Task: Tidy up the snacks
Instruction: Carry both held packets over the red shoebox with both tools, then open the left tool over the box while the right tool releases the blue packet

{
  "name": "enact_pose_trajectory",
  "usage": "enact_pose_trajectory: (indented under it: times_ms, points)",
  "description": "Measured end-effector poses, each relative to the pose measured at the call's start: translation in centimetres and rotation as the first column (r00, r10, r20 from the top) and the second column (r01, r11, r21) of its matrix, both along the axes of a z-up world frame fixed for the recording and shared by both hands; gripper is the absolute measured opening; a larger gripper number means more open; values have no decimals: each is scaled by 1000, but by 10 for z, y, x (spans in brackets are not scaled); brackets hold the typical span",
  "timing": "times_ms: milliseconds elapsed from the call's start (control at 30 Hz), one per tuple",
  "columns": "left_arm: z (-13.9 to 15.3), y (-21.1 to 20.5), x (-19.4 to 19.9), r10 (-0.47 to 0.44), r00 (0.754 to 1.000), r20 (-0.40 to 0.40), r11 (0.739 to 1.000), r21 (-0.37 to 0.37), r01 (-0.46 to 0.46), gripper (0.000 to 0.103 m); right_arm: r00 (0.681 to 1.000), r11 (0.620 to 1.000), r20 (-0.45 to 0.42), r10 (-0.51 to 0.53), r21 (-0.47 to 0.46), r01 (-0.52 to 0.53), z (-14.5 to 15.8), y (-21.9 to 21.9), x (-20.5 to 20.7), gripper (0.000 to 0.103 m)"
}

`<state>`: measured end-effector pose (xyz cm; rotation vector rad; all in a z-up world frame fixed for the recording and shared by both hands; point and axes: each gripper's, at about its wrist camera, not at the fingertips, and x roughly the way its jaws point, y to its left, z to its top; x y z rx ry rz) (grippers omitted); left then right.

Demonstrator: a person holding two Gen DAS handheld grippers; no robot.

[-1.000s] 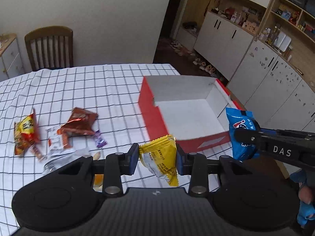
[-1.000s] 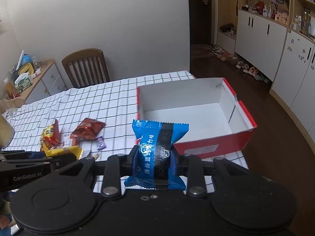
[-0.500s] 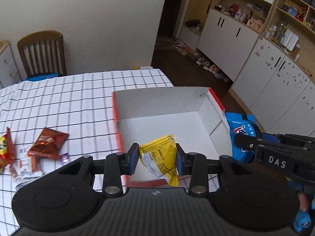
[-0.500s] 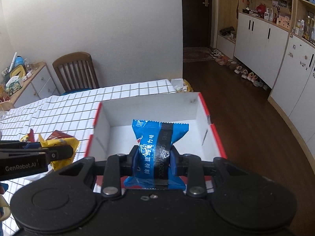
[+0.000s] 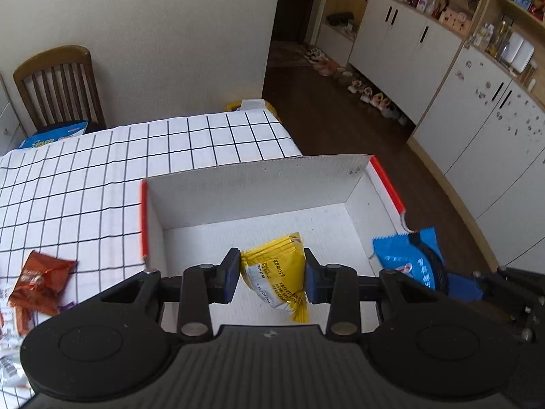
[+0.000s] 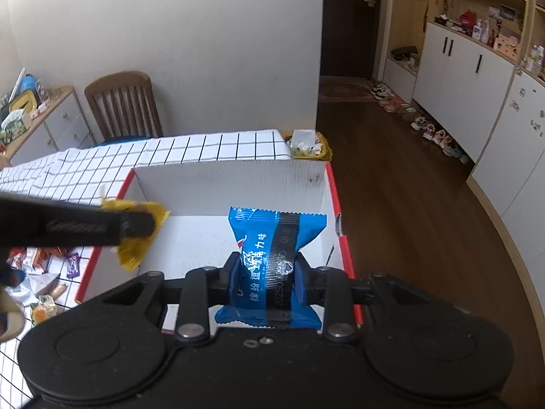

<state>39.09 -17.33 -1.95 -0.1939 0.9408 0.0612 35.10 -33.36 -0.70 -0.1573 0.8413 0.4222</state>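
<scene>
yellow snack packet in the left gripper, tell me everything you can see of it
The yellow snack packet is a small, puffy pillow pack that looks like glossy plastic film, with a white printed panel of dark text and crimped end seams. It hangs tilted, one crimped end pointing down, pinched on both sides by the blue pads of the left gripper, and touches nothing else. It is held above the white inside of the open red-edged cardboard box. The right wrist view shows it over the box's left wall.

Box (image 5: 259, 184) floor seemingly bare; upright walls ring it
</scene>
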Motion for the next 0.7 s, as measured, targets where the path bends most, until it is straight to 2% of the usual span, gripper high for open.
enact_pose_trajectory:
  times_ms: [367,700]
  points:
    - [-33,-10,51,1,997,-82,1000,6,0,37,997,999,-73,5,-43,-8,-32,10,33,29]
    - [-66,-27,72,-33,986,-163,999,31,38,37,993,996,-115,17,-91,-28,-49,15,46,28]
